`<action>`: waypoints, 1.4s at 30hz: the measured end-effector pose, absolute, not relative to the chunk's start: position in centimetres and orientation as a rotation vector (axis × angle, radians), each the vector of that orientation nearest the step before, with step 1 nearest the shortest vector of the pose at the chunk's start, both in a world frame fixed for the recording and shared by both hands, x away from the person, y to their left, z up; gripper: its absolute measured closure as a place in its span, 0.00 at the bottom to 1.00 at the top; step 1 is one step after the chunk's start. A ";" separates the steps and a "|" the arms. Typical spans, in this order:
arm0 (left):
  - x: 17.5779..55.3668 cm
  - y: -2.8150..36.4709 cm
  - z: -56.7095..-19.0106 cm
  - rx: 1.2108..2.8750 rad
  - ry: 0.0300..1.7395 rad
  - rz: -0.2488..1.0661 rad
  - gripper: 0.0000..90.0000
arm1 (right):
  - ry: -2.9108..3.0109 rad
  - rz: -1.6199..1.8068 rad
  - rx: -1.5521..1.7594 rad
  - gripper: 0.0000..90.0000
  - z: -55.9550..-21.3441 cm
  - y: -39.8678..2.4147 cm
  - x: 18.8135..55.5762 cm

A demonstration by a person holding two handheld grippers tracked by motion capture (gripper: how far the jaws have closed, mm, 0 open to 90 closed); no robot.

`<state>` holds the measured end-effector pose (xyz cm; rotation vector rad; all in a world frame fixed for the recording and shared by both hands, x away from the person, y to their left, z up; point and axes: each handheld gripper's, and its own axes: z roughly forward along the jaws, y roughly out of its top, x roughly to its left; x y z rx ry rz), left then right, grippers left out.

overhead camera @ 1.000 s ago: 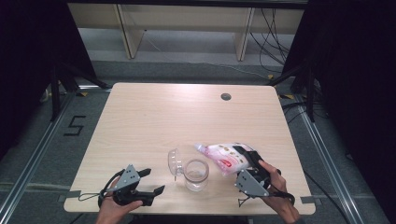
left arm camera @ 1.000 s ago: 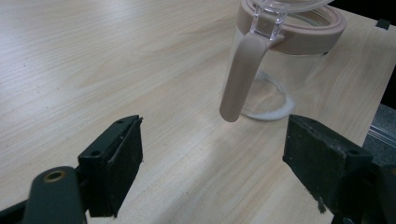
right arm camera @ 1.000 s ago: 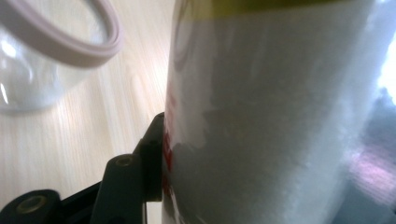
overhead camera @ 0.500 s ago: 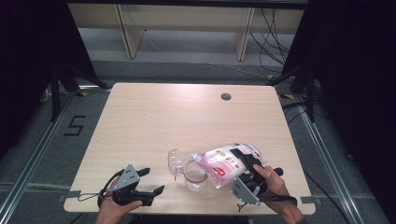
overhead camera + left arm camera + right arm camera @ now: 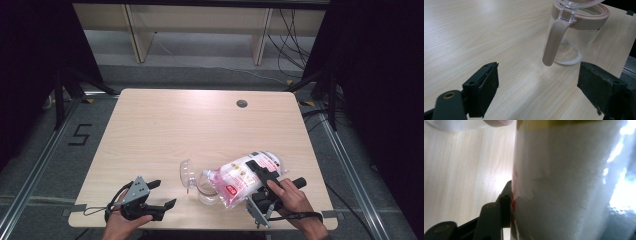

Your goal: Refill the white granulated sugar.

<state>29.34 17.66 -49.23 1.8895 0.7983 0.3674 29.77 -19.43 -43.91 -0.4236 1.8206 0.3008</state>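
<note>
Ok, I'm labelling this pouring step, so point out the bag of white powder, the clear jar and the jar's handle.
bag [image 5: 239,181], high view, on its printed front.
jar [image 5: 579,40], left gripper view, on its clear wall.
handle [image 5: 554,42], left gripper view, halfway down it.

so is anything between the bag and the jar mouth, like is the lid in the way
Nothing visible blocks it. The right gripper holds the bag tilted with its corner at the open mouth of the jar. The clear lid is flipped up on the jar's far-left side, away from the bag.
</note>
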 end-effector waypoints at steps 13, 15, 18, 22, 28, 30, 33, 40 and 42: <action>29.3 17.8 -49.0 1.900 0.793 0.375 0.19 | 1.793 0.182 -0.527 0.57 -43.9 -19.0 29.3; 29.3 17.8 -49.0 1.901 0.792 0.375 0.19 | 1.804 0.178 -0.496 0.57 -44.1 -19.1 29.2; 29.3 17.8 -49.0 1.904 0.789 0.378 0.19 | 1.791 0.136 -0.514 0.57 -44.2 -19.2 29.1; 29.4 17.7 -49.1 1.895 0.794 0.367 0.19 | 1.767 0.112 -0.542 0.57 -44.1 -19.0 29.1; 29.3 17.8 -49.1 1.904 0.791 0.377 0.19 | 1.763 0.097 -0.571 0.57 -43.9 -18.8 29.1; 29.3 17.7 -49.1 1.904 0.791 0.377 0.19 | 1.763 0.094 -0.572 0.57 -43.9 -18.9 29.1; 29.3 17.7 -49.1 1.902 0.790 0.372 0.19 | 1.761 0.098 -0.575 0.57 -44.1 -19.0 29.2; 29.3 17.7 -49.1 1.899 0.791 0.368 0.19 | 1.747 0.052 -0.586 0.57 -44.1 -18.9 29.0; 29.3 17.7 -49.1 1.900 0.791 0.369 0.19 | 1.746 0.044 -0.580 0.57 -44.0 -18.9 28.9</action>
